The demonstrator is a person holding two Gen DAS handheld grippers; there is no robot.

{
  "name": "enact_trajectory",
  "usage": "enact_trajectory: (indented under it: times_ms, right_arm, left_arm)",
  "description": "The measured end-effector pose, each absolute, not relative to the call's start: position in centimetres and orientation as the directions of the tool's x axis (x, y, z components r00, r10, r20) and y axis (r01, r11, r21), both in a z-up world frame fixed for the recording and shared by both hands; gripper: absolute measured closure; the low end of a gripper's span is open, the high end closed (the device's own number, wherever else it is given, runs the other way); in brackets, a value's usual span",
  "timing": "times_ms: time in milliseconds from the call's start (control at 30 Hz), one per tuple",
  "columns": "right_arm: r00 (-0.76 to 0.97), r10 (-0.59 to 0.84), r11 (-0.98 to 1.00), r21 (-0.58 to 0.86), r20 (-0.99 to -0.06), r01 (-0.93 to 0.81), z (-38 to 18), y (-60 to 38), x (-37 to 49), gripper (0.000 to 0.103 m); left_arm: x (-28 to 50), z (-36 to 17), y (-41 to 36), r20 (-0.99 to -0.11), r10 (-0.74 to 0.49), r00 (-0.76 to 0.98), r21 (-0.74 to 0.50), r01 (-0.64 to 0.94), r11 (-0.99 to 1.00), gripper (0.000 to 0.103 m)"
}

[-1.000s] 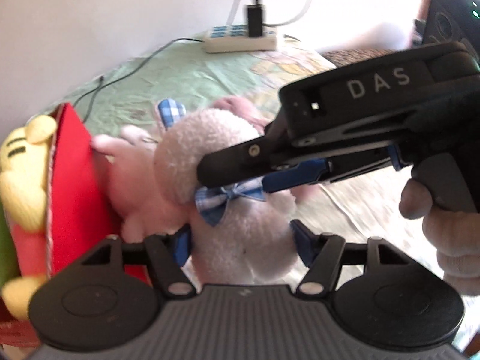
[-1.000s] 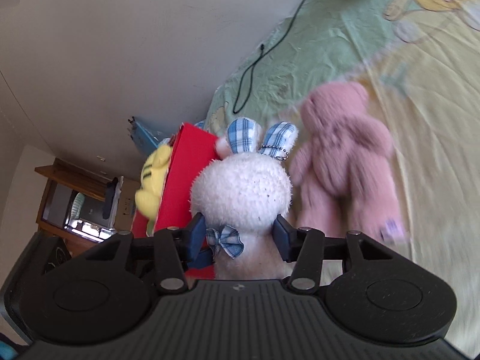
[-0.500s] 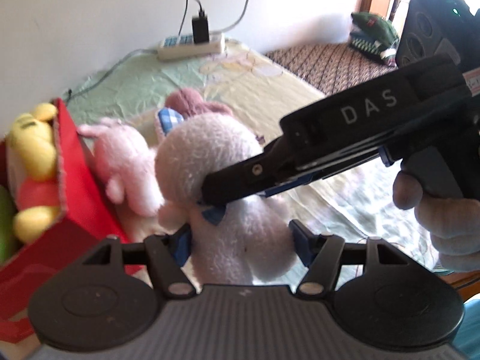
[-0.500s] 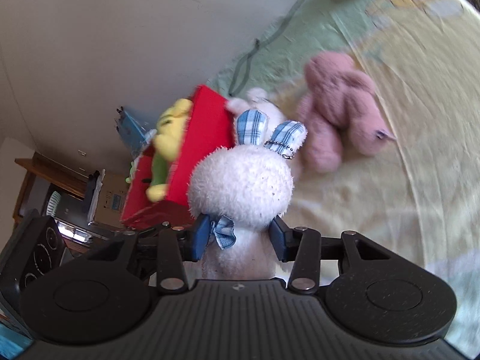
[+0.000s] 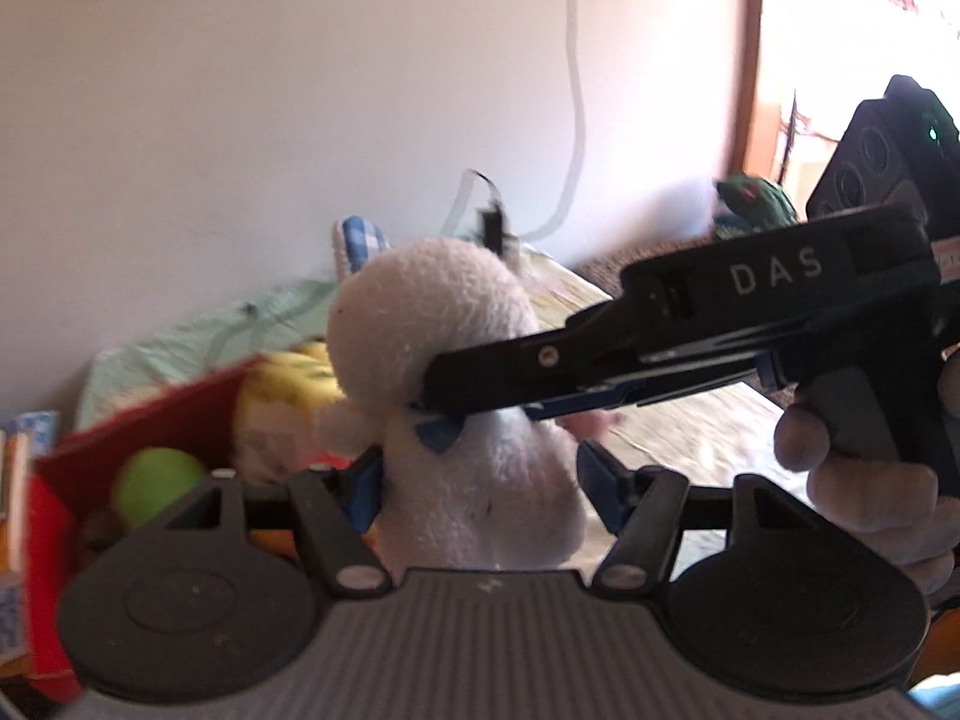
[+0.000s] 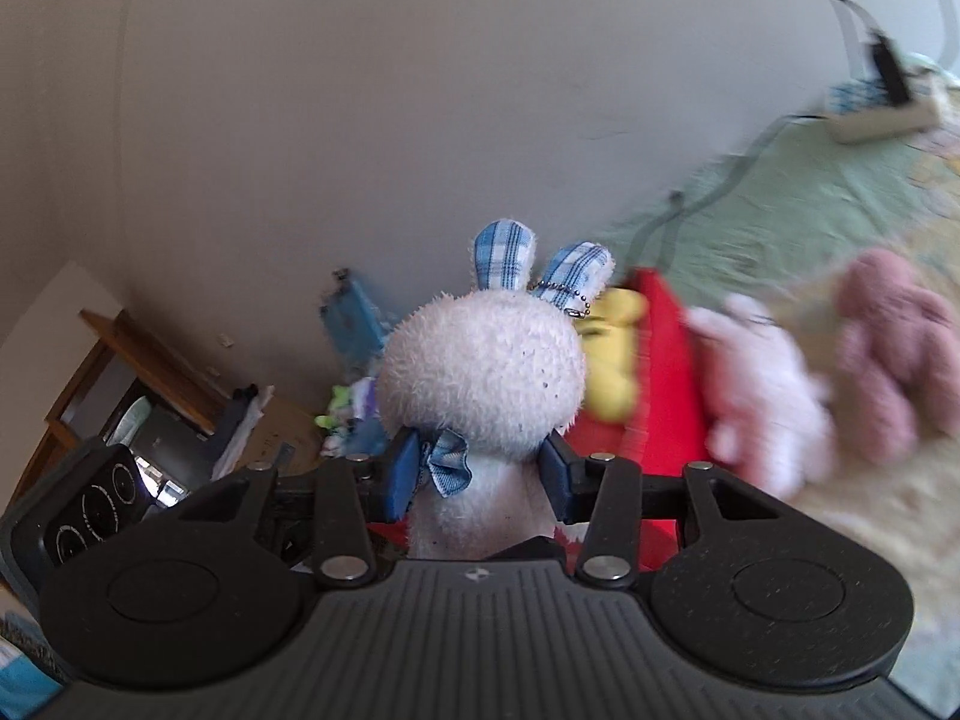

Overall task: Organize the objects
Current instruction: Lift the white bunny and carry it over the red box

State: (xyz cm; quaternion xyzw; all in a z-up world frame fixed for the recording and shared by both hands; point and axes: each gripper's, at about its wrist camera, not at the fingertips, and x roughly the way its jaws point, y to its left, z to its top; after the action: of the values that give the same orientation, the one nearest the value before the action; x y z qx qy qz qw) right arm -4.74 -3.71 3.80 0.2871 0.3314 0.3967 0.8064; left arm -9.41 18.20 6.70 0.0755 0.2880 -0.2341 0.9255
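A white plush bunny (image 5: 468,396) with blue checked ears and a blue bow hangs in the air, held by both grippers. My left gripper (image 5: 480,480) is shut on its body, one blue pad on each side. My right gripper (image 5: 444,414) comes in from the right in the left wrist view and clamps the neck at the bow. In the right wrist view the bunny (image 6: 480,372) is seen from behind, with the right gripper (image 6: 480,474) shut on its neck. Just behind it stands the red box (image 6: 660,372), which holds a yellow plush (image 6: 612,360).
The red box (image 5: 150,420) also contains a green ball (image 5: 159,483). A pale pink plush (image 6: 762,384) and a darker pink bear (image 6: 894,348) lie on the bed right of the box. A power strip (image 6: 882,114) with cables sits by the wall. Furniture stands at the far left.
Both grippers have lifted the bunny off the bed and carried it left, over toward the red box. The right jaws have narrowed on its neck. The pink toys stay on the bed.
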Motion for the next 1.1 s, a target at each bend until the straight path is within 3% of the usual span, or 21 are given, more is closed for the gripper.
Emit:
enact_trajectory:
  times_ms: [200,433,567,867,1100]
  right_arm:
    - [0.376,0.893,0.425,0.741,-0.248,-0.52,4.0,4.2,-2.4,0.057]
    - [0.244,0.929,0.362,0.815,-0.277,-0.452,0.3,12.2,1.6,0.058]
    - [0.217,0.918,0.394,0.836,-0.333,-0.382,-2.1,14.5,3.0,0.058]
    - [0.25,0.805,0.592,0.695,-0.538,-0.409,-3.4,15.6,3.7,0.059]
    - [0.215,0.762,0.632,0.629,-0.611,-0.453,-4.1,17.3,3.4,0.058]
  left_arm:
    - [-9.3,8.3,24.9,-0.529,-0.274,0.803,0.059,0.358,0.932,0.036]
    - [-7.4,6.6,32.2,-0.592,-0.154,0.791,0.025,0.21,0.977,0.036]
    - [-5.9,4.3,34.5,-0.642,-0.12,0.757,0.001,0.157,0.988,0.036]
    - [-3.1,0.8,35.1,-0.721,-0.152,0.676,-0.055,0.163,0.985,0.036]
    - [-2.7,-1.2,34.6,-0.747,-0.133,0.651,-0.04,0.156,0.987,0.034]
